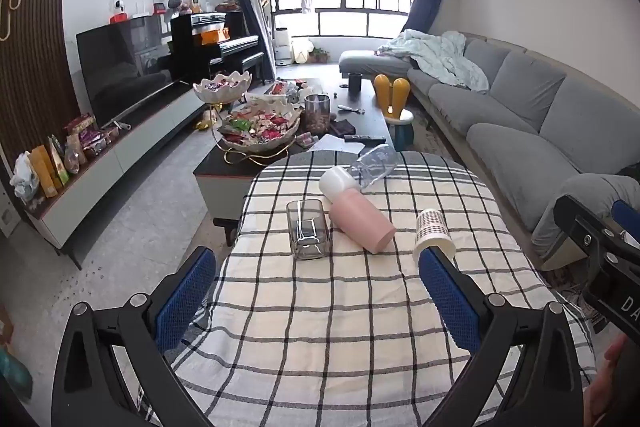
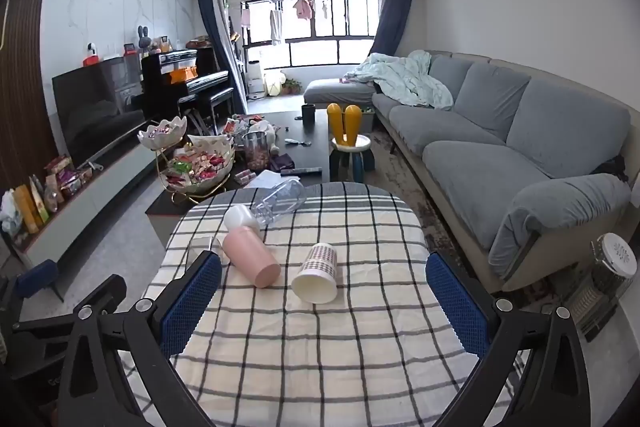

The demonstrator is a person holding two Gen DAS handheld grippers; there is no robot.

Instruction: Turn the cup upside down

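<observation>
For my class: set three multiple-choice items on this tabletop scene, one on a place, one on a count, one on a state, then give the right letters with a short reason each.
1. Where does the square clear glass cup stand relative to the pink cylindrical cup?
A. to its left
B. to its right
C. inside it

2. How many cups lie on their sides on the checked tablecloth?
A. one
B. two
C. four

3. How are the left gripper and right gripper?
A. both shut on cups
B. both open, holding nothing
C. one holds the pink cup

Answers:
1 A, the left wrist view shows it left of the pink cup.
2 C, the pink cup, white cup, clear plastic cup and houndstooth-patterned paper cup all lie down.
3 B, the blue fingers stand wide apart over bare cloth.
</observation>
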